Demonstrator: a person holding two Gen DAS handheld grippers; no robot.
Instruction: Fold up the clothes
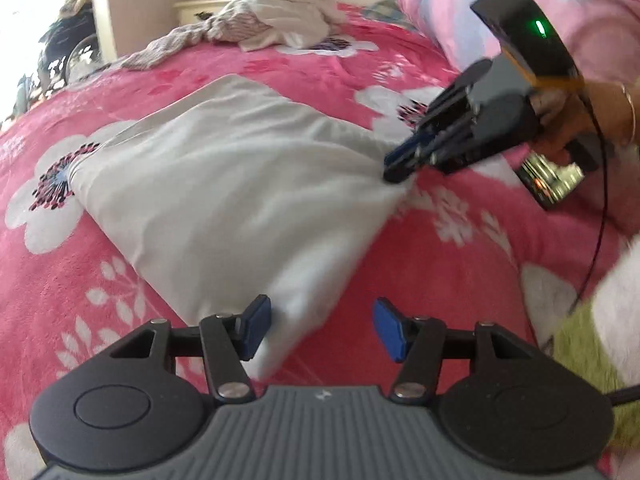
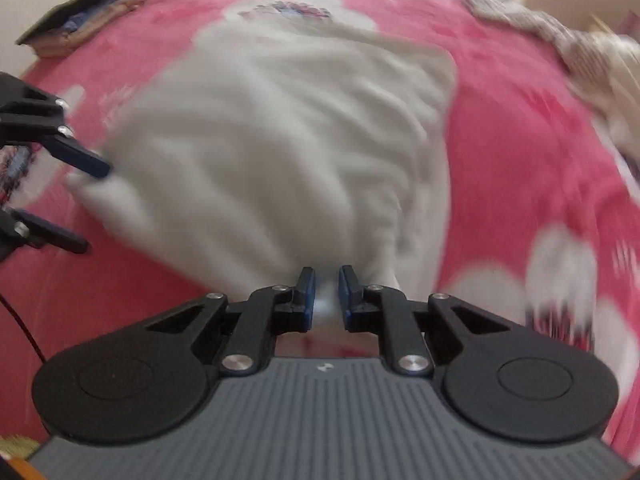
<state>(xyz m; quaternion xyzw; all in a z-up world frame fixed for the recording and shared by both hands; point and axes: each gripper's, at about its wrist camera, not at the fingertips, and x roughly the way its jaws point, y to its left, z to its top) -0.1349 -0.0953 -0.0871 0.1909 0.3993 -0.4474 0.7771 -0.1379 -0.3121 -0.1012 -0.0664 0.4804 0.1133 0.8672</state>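
Two grippers worked one white garment (image 1: pixel 224 184), lying flattish on the pink blanket (image 1: pixel 460 248) ahead of my fingers. My right gripper (image 2: pixel 327 294) was pinched narrow on a corner of it; my left gripper (image 1: pixel 320 330) stood wide, the near corner between its pads but not clamped. I judged a fold in hand; next, left would need to close on that corner. Bare blanket lay all round; a pile of clothes (image 1: pixel 288 16) sat well beyond the garment's far edge.

White garment (image 1: pixel 224 184); pink blanket (image 1: pixel 460 272), white flower print; black tools, blue pads (image 1: pixel 256 326).
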